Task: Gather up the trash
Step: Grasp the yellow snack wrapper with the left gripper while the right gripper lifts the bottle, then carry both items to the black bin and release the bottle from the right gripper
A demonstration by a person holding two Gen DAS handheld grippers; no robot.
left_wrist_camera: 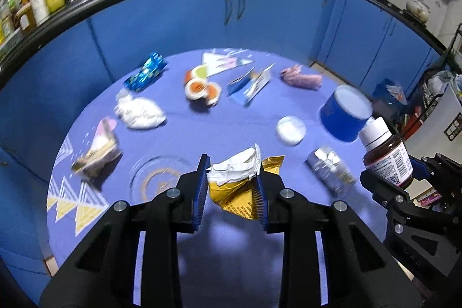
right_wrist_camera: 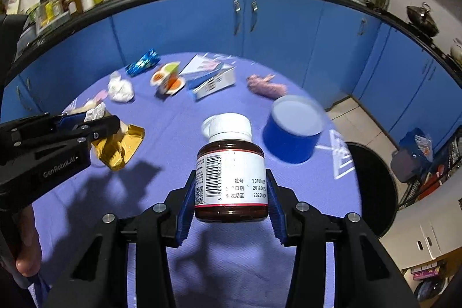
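My left gripper (left_wrist_camera: 232,172) is shut on a crumpled gold and white wrapper (left_wrist_camera: 235,186), held clear above the purple round table (left_wrist_camera: 202,250). From the right wrist view the same wrapper (right_wrist_camera: 119,147) hangs from the left gripper (right_wrist_camera: 95,120) at the left. My right gripper (right_wrist_camera: 229,186) is shut on a brown pill bottle (right_wrist_camera: 231,178) with a white cap and barcode label, upright above the table. In the left wrist view that bottle (left_wrist_camera: 385,155) shows at the right edge. Trash lies across the far table: a blue foil wrapper (left_wrist_camera: 147,72), white tissue (left_wrist_camera: 140,113), an orange and white packet (left_wrist_camera: 202,90).
A blue round tub (left_wrist_camera: 345,113), a white lid (left_wrist_camera: 290,130), a silver foil piece (left_wrist_camera: 330,171), a blue and white box (left_wrist_camera: 249,85) and a pink wrapper (left_wrist_camera: 301,77) also lie on the table. A black bin (right_wrist_camera: 372,186) stands right of the table. Blue cabinets (left_wrist_camera: 231,19) run behind. A hand (right_wrist_camera: 27,244) grips the left tool.
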